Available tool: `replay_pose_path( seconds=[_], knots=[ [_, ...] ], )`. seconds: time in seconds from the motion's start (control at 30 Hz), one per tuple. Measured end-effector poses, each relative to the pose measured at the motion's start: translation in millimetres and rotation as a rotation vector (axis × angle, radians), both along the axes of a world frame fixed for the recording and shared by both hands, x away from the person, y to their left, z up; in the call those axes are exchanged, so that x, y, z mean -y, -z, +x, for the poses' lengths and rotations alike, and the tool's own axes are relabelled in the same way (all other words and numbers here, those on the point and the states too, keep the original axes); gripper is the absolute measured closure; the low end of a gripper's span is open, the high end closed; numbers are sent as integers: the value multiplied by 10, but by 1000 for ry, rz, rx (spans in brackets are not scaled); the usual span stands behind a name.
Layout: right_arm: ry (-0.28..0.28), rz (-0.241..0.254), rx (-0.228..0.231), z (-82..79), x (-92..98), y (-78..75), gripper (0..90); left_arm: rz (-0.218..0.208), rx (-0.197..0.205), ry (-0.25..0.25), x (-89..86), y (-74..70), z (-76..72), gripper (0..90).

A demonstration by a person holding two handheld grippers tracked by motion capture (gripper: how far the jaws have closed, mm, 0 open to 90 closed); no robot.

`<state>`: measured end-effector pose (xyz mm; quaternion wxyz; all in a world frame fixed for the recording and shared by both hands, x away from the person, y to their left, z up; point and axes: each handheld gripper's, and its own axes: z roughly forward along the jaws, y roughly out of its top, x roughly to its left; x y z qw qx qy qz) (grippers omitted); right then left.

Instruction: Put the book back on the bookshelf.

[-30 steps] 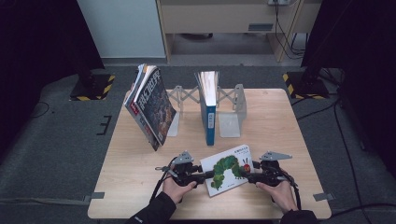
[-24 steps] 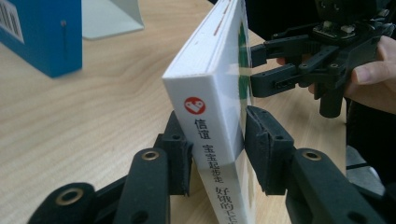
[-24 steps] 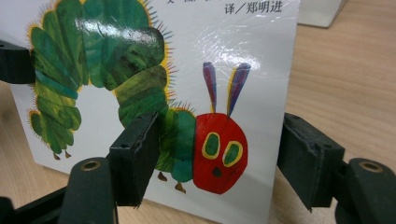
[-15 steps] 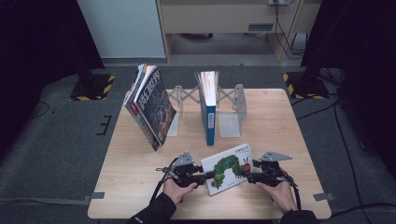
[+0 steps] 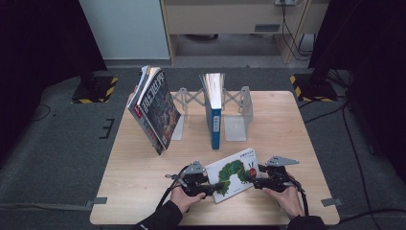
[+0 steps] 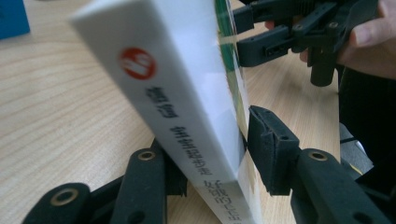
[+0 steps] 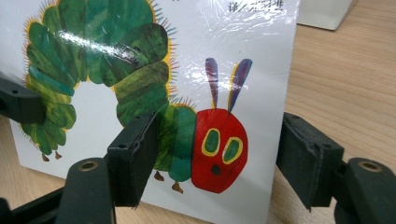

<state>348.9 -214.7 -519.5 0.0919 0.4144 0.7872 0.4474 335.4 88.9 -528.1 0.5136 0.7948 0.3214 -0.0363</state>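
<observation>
A white picture book (image 5: 234, 175) with a green caterpillar on its cover sits tilted near the table's front edge, between my two grippers. My left gripper (image 5: 213, 187) is shut on its spine end; in the left gripper view the white spine (image 6: 187, 107) with red logo runs between the jaws, and one pad (image 6: 271, 144) presses on the cover. My right gripper (image 5: 258, 181) grips the opposite edge. In the right gripper view one pad (image 7: 135, 154) lies on the caterpillar cover (image 7: 154, 70) and the other (image 7: 303, 158) sits behind the book's edge.
On the wooden table (image 5: 139, 182) a metal expanding book rack (image 5: 239, 112) at the back holds an upright blue book (image 5: 214, 112). Several magazines (image 5: 155, 110) lean against the rack's left end. Dark stands and cables surround the table on the floor.
</observation>
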Motion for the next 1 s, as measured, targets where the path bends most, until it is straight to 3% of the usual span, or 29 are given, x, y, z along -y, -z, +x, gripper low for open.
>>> replay_pose_path(
  seconds=[0.17,0.4,0.63,0.73,0.83,1.0],
  knots=[
    [3,4,-7,1,-3,1,325,-12,-30,3,14,19,14,596],
    [-10,15,2,-3,13,-19,322,-35,-88,20,25,-29,5,691],
    [31,68,41,0,89,-73,337,-31,-86,22,2,-74,10,740],
    [54,52,49,3,148,-80,332,-33,-84,19,4,-99,-1,743],
    [86,-12,62,10,197,-87,320,-39,-79,13,1,-141,-8,744],
    [123,-61,68,15,261,-95,307,-47,-83,0,-18,-177,-11,745]
  ],
)
